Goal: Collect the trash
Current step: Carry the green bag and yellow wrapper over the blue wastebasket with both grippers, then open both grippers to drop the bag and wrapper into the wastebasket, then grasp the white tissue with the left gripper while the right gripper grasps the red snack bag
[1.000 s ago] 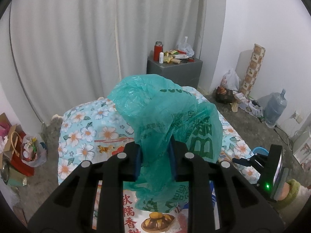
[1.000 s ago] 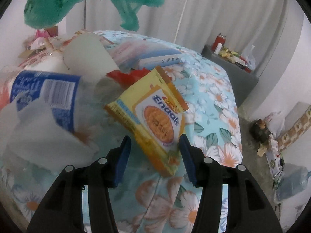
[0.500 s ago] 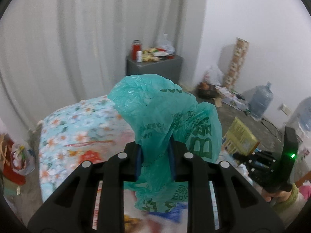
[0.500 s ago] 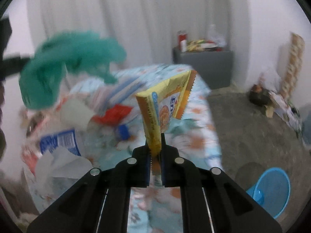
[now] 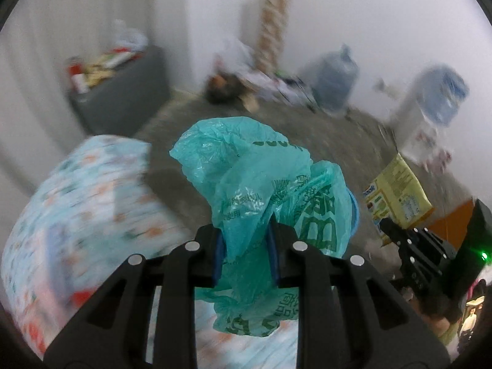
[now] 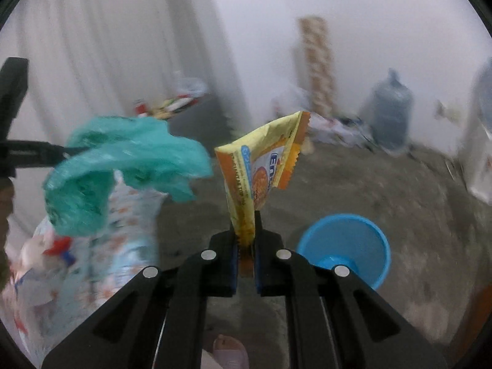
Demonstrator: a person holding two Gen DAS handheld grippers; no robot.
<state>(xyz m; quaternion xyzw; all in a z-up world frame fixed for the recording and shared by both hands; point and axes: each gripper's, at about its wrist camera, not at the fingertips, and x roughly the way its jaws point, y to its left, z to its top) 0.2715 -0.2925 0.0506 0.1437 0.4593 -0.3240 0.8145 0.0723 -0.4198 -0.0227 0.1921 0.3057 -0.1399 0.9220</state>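
My left gripper [image 5: 246, 249] is shut on a crumpled green plastic bag [image 5: 261, 190] and holds it in the air; the bag also shows in the right wrist view [image 6: 123, 166]. My right gripper [image 6: 245, 246] is shut on a yellow snack wrapper [image 6: 261, 169], which stands upright above the jaws; it also shows in the left wrist view [image 5: 396, 196]. A blue bin [image 6: 344, 246] stands on the floor just right of the right gripper. In the left wrist view only its blue rim [image 5: 353, 212] peeks out behind the bag.
The table with a floral cloth [image 5: 80, 203] lies to the left, with more trash [image 6: 46, 252] on it. A grey cabinet [image 5: 120, 92], two water jugs [image 5: 335, 80] and floor clutter [image 5: 246, 83] stand along the far wall. A bare toe [image 6: 229, 350] shows below.
Both grippers have swung right, away from the table toward the floor and the blue bin. The right gripper closed on the yellow wrapper and lifted it. The left still holds the green bag.
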